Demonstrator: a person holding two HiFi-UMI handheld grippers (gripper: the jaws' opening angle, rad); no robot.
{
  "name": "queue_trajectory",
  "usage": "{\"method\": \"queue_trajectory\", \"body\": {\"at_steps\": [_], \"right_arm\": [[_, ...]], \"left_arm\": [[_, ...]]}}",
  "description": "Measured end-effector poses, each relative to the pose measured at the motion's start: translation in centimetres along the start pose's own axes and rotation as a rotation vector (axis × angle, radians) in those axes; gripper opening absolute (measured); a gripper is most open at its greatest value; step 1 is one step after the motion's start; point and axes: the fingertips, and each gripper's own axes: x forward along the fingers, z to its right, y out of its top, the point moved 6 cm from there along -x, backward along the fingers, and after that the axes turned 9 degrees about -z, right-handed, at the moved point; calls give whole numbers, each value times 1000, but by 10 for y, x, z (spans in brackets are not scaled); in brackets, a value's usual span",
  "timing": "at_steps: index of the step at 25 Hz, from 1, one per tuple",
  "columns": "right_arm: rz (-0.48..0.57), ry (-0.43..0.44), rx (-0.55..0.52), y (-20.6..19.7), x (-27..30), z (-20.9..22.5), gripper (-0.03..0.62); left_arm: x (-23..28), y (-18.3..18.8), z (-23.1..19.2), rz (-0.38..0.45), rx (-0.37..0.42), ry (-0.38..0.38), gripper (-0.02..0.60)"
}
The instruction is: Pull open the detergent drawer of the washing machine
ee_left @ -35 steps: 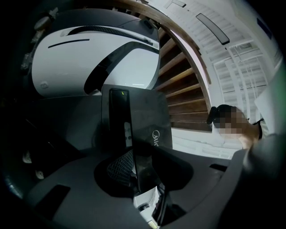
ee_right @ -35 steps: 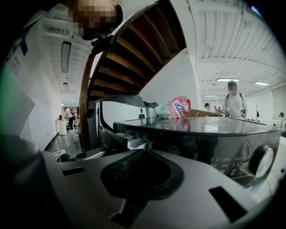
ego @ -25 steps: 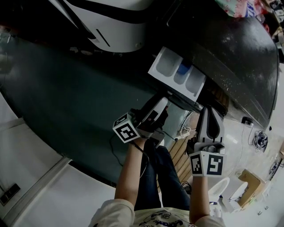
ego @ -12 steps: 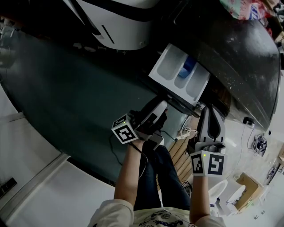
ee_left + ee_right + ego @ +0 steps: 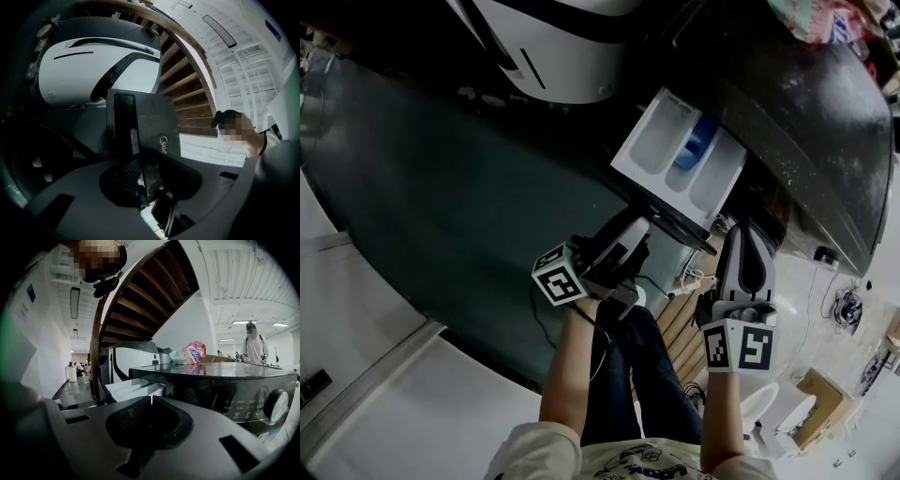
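The detergent drawer (image 5: 675,159) stands pulled out of the dark washing machine (image 5: 806,122), showing white compartments and a blue insert. My left gripper (image 5: 639,236) is shut on the drawer's dark front panel (image 5: 150,129) from below; the panel's lower edge sits between the pads (image 5: 126,176). My right gripper (image 5: 741,242) hangs just right of the drawer, level with its front and touching nothing, with its jaws together and nothing between them. In the right gripper view the drawer (image 5: 136,387) juts out to the left of the machine's front (image 5: 211,385).
A white and black appliance (image 5: 553,47) stands left of the washing machine, close to the drawer. A detergent bag (image 5: 190,352) lies on the machine's top. The control knob (image 5: 276,404) is at the right. A person (image 5: 255,348) stands far off. Wooden stairs (image 5: 187,79) rise behind.
The drawer has slid further out of the machine, with my left gripper drawing back on its front panel. My right gripper has stayed where it was.
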Motion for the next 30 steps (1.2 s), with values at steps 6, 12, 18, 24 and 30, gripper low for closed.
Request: {"method": "queue_trajectory", "body": {"at_steps": [6,12,18,24,30], "right_arm": [[-2,7,-4,-2,-3,-4,25],[-7,10,-3,-4,-3,-4,25],[-4,5,-2,-3,-3,-4,25],[2,-1,1,0,-5,-4,26],[16,-6,-2,9,-13,-3,29]], "left_arm": [[-10,-3,3,-4,-2,-1,130],[-11,-4,3,-7,-1,4,130],[-11,-4,2,-10,9,11,130],[-12,-3,3,-13,31,62,138],[-26,0,8,32,42,166,140]]}}
